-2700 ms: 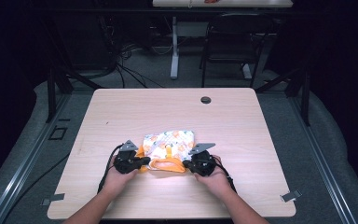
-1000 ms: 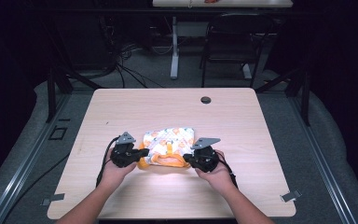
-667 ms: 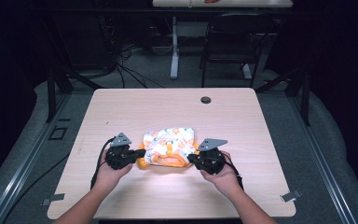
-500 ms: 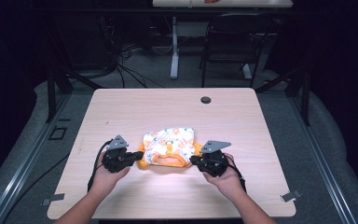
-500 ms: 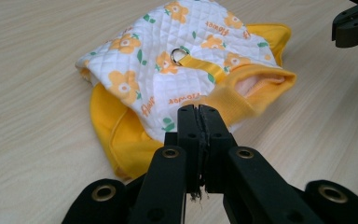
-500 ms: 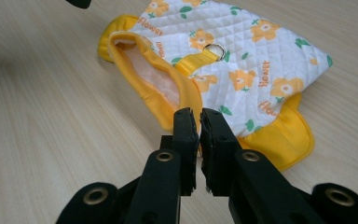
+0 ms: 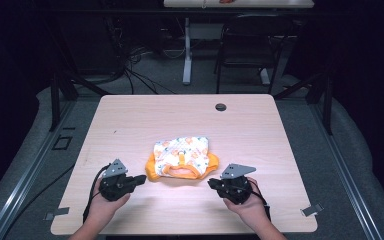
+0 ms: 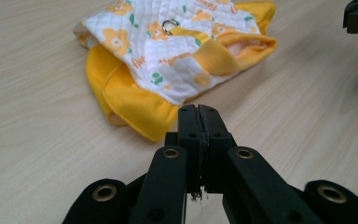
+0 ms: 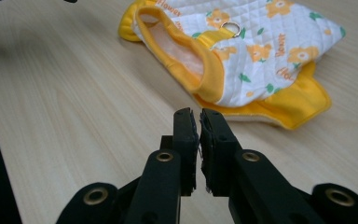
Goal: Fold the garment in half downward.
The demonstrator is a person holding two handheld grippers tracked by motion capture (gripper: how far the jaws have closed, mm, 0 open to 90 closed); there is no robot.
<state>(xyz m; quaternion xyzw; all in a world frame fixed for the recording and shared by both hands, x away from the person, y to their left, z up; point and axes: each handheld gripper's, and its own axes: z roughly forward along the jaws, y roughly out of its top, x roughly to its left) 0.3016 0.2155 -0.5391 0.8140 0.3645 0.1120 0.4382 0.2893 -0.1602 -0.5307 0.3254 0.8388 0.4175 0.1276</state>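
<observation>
Dark room, light wood-grain table (image 7: 260,130) with a round grommet hole (image 7: 221,107) at the far edge; cables and a chair on the grey floor behind. Small quilted pet vest (image 7: 182,157), white with orange flower print and yellow trim, lies flat near table centre, with a metal D-ring (image 8: 169,26) on its yellow strap.

Left gripper (image 7: 139,179) sits at the near left, jaws pressed together with nothing between them. Vest is just ahead of its tips and slightly to the left in the left gripper view, yellow hem nearest, not touching.

Right gripper (image 7: 211,183) sits at the near right, jaws nearly closed with a thin slit, holding nothing. Vest lies ahead of its tips and to the right in the right gripper view, yellow-rimmed opening facing the gripper, apart from it.

Vest lies between the two grippers, a bit farther from the person. Both hands rest low at the table's near edge.
</observation>
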